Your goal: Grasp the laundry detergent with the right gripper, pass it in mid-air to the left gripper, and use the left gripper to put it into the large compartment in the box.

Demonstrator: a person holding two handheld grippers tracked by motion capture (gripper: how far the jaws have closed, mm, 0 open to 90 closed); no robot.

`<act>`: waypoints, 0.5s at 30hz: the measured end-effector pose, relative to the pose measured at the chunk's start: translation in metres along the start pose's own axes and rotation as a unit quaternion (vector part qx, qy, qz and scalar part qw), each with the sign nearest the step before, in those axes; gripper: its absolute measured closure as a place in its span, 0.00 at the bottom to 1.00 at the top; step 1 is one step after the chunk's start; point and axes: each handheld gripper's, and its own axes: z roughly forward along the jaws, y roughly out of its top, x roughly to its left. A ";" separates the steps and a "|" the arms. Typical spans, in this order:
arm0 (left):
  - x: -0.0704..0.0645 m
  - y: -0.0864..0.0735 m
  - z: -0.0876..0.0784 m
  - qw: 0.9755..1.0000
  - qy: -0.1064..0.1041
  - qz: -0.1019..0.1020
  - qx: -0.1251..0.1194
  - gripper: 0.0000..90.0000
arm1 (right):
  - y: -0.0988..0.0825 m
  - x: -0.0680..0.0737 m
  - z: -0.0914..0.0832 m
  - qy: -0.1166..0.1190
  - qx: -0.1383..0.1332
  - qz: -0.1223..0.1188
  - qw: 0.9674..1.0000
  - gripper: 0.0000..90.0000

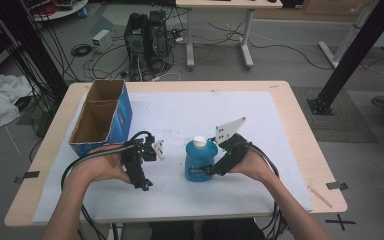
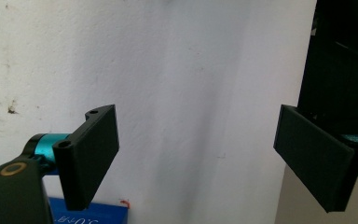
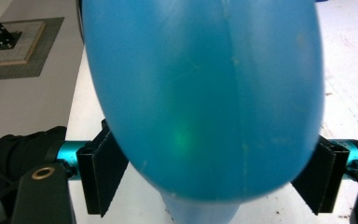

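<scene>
My right gripper (image 1: pixel 211 170) is clamped on both sides of the blue bottle (image 1: pixel 197 161), which stands upright on the white sheet near my edge of the table (image 1: pixel 300 130). My left gripper (image 1: pixel 144 184) sits just left of it with jaws spread wide, nothing between them. Farther back on the left there's the open cardboard box (image 1: pixel 102 117).

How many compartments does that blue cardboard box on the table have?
2. The blue cardboard box is split by one divider: a far compartment toward the table's back edge, and a near compartment beside the left claw. Both look empty.
</scene>
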 end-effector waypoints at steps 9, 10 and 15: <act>0.000 -0.002 0.001 1.000 -0.001 -0.003 0.000 0.16 | -0.002 0.001 0.004 0.003 -0.005 0.006 1.000 0.23; 0.000 -0.002 0.001 1.000 -0.001 -0.003 0.000 0.16 | -0.002 0.001 0.005 0.007 -0.003 0.005 1.000 0.23; 0.000 -0.003 0.002 1.000 -0.002 -0.006 0.001 0.16 | -0.002 0.002 0.006 0.009 0.003 0.005 1.000 0.23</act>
